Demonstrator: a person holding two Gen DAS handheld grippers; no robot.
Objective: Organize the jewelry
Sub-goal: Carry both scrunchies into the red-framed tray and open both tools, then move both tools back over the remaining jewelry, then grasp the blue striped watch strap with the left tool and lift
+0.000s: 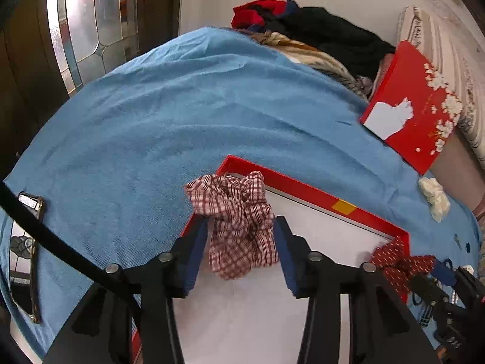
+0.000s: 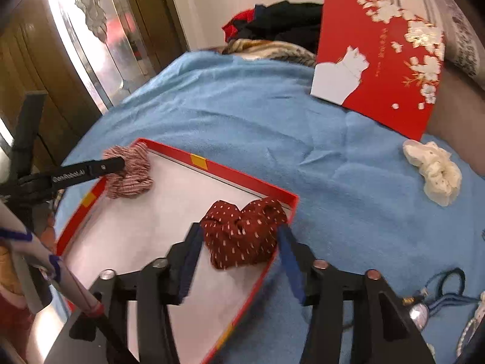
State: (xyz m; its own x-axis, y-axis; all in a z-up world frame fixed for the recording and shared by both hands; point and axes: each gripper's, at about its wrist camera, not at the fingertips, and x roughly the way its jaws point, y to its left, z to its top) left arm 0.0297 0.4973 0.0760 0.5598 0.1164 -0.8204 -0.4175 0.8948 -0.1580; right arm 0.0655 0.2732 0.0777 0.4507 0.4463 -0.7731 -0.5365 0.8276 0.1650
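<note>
Over the red box (image 2: 280, 195) on the bed, both tongs stand released around scrunchies, left (image 1: 241, 236) plaid (image 1: 239, 227), right (image 2: 241, 239) dotted (image 2: 242, 236), apparently depositing them for sorting.

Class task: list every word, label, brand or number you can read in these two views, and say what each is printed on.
White lettering on the left gripper's finger: blurred, not readable for certain.
Gold characters on the red box lid: too small to read.
Nothing else carries text.

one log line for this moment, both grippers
left gripper: open around plaid scrunchie | right gripper: open around dotted scrunchie | both in red box
</note>
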